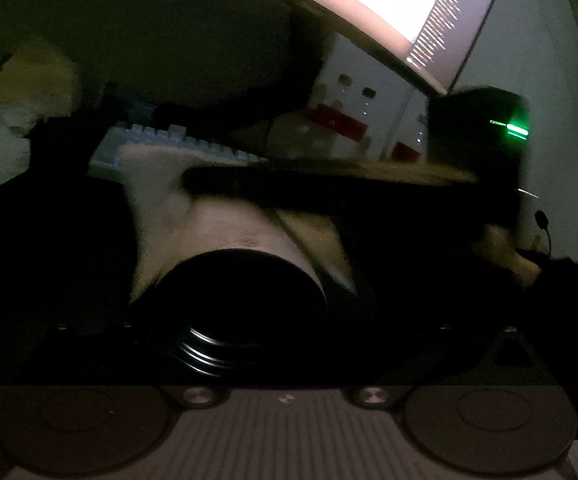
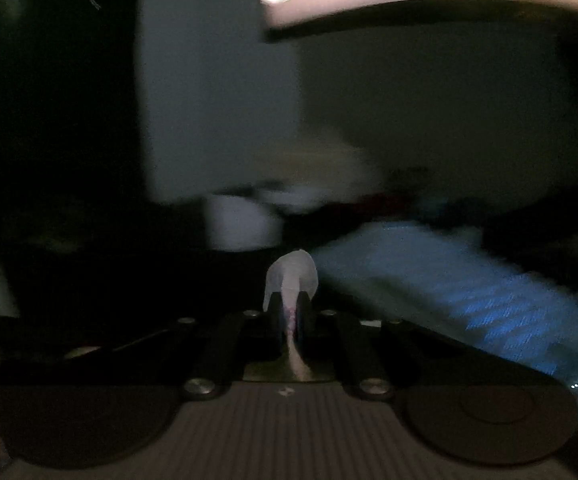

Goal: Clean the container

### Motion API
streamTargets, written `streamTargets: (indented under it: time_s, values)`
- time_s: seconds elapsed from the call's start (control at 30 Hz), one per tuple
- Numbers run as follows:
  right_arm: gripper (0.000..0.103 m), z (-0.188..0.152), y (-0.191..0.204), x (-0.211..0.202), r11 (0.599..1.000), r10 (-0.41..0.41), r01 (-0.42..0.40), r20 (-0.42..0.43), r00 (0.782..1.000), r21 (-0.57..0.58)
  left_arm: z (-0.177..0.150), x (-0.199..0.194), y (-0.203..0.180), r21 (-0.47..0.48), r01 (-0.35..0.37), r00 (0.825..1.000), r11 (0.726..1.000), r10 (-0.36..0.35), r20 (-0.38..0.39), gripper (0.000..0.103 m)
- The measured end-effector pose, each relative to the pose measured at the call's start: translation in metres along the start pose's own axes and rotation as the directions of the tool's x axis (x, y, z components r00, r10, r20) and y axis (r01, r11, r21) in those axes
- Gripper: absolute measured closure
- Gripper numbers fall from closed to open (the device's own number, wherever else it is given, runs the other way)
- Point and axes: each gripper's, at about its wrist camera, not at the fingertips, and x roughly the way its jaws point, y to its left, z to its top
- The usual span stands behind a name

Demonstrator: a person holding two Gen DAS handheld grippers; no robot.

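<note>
The scene is dim and partly motion-blurred.

Left gripper (image 1: 245,280): a cylindrical container (image 1: 241,264) with a pale body lies lengthwise between its fingers, dark base end toward the camera. A ribbed, threaded-looking part (image 1: 209,350) shows just below that dark end. The fingers are lost in shadow on both sides, so whether the pads press on the container cannot be told.

Right gripper (image 2: 291,312): the jaws stand narrow, pinched together on a small, thin white wipe (image 2: 291,276). A rounded tuft of the wipe protrudes beyond the fingertips; a twisted tail runs back between the fingers toward the camera.

Surroundings, left wrist view: a lit monitor (image 1: 429,12) at upper right, a pale keyboard (image 1: 169,140) behind the container, a dark device with a green light (image 1: 517,130) at right, and crumpled white paper (image 1: 1,152) at far left.

Surroundings, right wrist view: the keyboard (image 2: 469,284), glowing blue, lies to the right of the gripper on the worktop. A white cylindrical object (image 2: 241,224), blurred, stands beyond the wipe.
</note>
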Motion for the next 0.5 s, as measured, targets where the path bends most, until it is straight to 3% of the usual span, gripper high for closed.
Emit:
streamTargets:
  time_s: [0.03,0.1,0.2,0.33,0.43,0.5]
  values:
    - [0.095,-0.001,0.008,-0.002,0.999,0.048,-0.048,0.005,0.999,-0.023,0.001,0.000,0.002,-0.005,0.000,1.000,1.000,0.000,0.002,0.000]
    - [0.095,-0.001,0.016,-0.002,0.997,0.048,-0.048,0.006,0.999,-0.066,0.003,-0.001,0.005,-0.014,-0.001,1.000,1.000,0.001,0.004,0.000]
    - [0.095,0.004,-0.001,0.007,0.995,-0.083,0.083,0.008,0.997,-0.057,0.006,-0.003,0.003,-0.020,-0.035,0.999,0.999,0.035,0.005,0.000]
    - [0.095,0.008,-0.018,0.020,0.970,-0.240,0.240,0.003,0.971,-0.042,0.009,-0.008,-0.010,0.011,-0.104,0.995,0.995,0.103,0.012,0.000]
    - [0.095,0.006,-0.008,0.014,0.984,-0.179,0.179,-0.001,0.984,-0.023,0.011,-0.007,-0.016,0.048,-0.114,0.993,0.992,0.113,0.018,0.000]
    - [0.095,0.007,-0.004,0.010,0.985,-0.169,0.168,-0.013,0.986,-0.024,0.012,-0.002,-0.017,0.048,-0.113,0.994,0.992,0.113,0.008,0.006]
